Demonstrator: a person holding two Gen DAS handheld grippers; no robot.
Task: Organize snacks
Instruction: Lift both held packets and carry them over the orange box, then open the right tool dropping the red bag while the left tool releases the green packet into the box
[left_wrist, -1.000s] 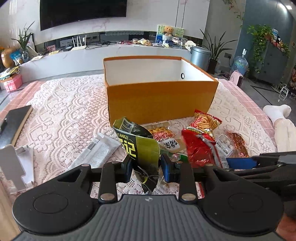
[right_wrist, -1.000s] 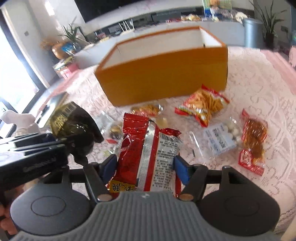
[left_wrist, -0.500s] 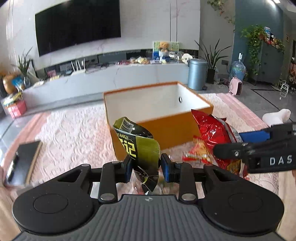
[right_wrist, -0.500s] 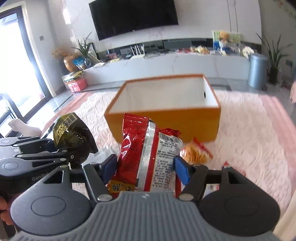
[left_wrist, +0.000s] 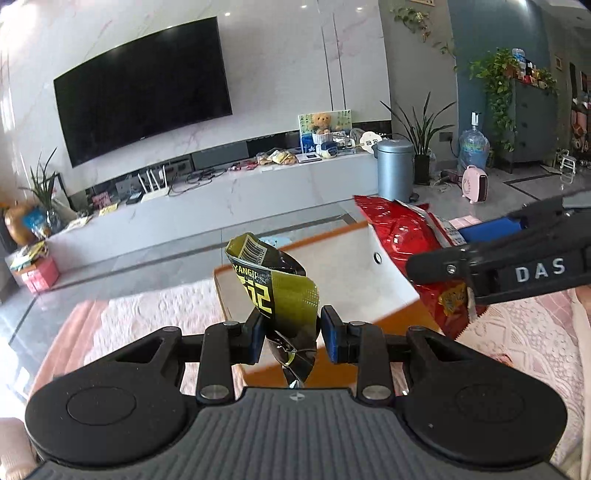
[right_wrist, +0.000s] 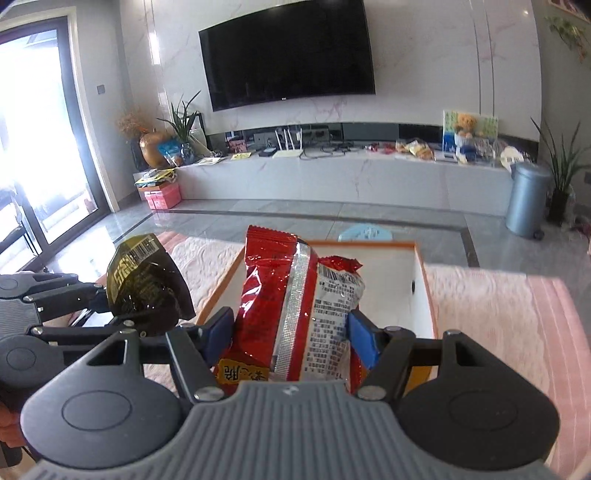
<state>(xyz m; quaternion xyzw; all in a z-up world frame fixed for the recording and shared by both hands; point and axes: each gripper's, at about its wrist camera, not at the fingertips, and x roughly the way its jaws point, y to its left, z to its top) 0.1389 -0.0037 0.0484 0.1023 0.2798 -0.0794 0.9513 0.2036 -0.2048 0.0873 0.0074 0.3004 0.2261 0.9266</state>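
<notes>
The left hand-held gripper (left_wrist: 291, 328) is squeezed shut on a small crinkly dark green and yellow snack packet (left_wrist: 282, 291). It pinches only the low part, so the top flops over toward 11 o'clock. The packet hangs in the air above the near left corner of the open orange cardboard box with white insides (left_wrist: 343, 266).

At about 3 o'clock from there, the right hand-held gripper (right_wrist: 291, 339) is squeezed shut on a big shiny red foil snack bag (right_wrist: 295, 306). The bag stands up tall between its blue fingers (right_wrist: 362, 336). It is also up in the air, over the near edge of the same box.

The box sits on a desk with a pink and white lace cloth (right_wrist: 498, 314).

What could go wrong, I think: the two grippers are just beside each other, so they might bump. The green packet is slippery and held by a thin bit, so it could slip out early. If either snack is let go too near the rim, it could land on the cloth instead of inside.
</notes>
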